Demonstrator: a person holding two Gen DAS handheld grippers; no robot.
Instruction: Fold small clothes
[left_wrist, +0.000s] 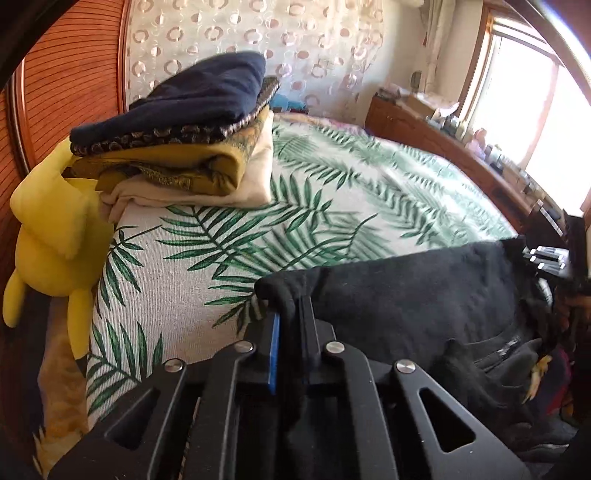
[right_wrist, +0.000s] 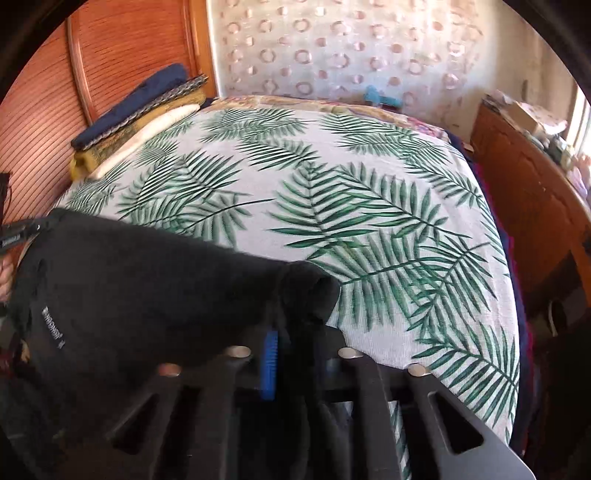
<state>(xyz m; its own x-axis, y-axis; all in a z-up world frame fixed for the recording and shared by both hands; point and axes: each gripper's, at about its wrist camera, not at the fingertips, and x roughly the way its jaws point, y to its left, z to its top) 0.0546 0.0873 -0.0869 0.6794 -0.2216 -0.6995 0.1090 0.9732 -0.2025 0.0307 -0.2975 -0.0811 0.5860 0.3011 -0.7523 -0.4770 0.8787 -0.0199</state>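
A black garment is stretched between my two grippers above the near edge of the bed. My left gripper is shut on its left corner, with cloth pinched between the jaws. In the right wrist view my right gripper is shut on the other corner of the black garment, which runs off to the left toward the other gripper. A small white label shows on the cloth.
The bed has a white cover with green palm leaves. A stack of folded clothes, dark blue on top, lies at the far left corner, also in the right wrist view. A yellow plush toy hangs at the left edge. A wooden dresser stands right.
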